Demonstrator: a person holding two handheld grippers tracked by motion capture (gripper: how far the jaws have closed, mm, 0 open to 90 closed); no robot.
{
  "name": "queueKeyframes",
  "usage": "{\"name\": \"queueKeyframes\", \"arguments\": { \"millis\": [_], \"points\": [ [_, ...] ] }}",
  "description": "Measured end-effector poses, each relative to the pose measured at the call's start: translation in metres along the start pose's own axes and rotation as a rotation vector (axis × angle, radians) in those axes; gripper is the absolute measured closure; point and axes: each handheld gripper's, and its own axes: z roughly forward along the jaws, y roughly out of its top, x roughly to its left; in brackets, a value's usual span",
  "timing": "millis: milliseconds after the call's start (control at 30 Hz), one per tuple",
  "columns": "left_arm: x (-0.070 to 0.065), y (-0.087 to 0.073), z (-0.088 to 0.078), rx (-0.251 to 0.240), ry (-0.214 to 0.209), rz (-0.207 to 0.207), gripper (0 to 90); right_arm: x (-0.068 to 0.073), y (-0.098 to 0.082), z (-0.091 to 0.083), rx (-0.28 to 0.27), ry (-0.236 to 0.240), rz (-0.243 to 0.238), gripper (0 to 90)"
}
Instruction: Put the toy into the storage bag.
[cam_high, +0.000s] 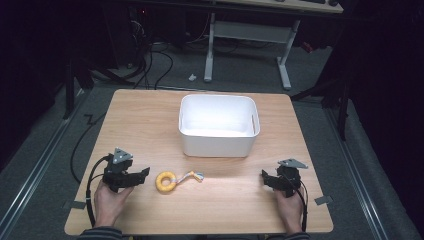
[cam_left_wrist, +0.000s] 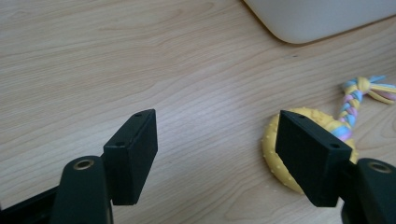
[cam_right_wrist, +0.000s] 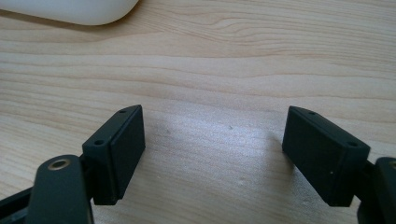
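Note:
A yellow ring toy (cam_high: 165, 182) with a braided pastel rope tail (cam_high: 192, 175) lies on the wooden table, in front of a white bin (cam_high: 218, 147). My left gripper (cam_high: 141, 175) rests just left of the ring, open, nothing between its jaws. In the left gripper view the ring toy (cam_left_wrist: 275, 149) sits partly behind the right jaw, and the rope (cam_left_wrist: 357, 95) runs off to the right. My right gripper (cam_high: 266, 179) is open at the table's right front, jaws over bare wood (cam_right_wrist: 215, 154).
The white bin's corner (cam_left_wrist: 322, 18) shows at the top of the left gripper view, and its edge (cam_right_wrist: 70, 10) at the top left of the right gripper view. The table edge (cam_high: 200, 233) lies close behind both hands. Cables and a desk frame (cam_high: 285, 65) stand on the floor beyond.

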Motion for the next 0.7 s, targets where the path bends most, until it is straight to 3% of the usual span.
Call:
{"name": "queueKeyframes", "arguments": {
  "millis": [233, 500, 700],
  "points": [
    [-0.014, 0.006, 0.005, 0.043, -0.036, 0.047, 30.0, 0.000, 0.000, 0.000, 0.001, 0.003, -0.003, 21.2],
    [-0.027, 0.007, 0.017, 0.116, -0.072, 0.062, 32.9, 0.001, 0.000, 0.000, 0.001, 0.008, -0.009, 21.3],
    [-0.036, 0.008, 0.022, 0.132, -0.082, 0.074, 35.3, 0.001, 0.000, 0.000, 0.000, 0.010, -0.010, 21.3]
  ]
}}
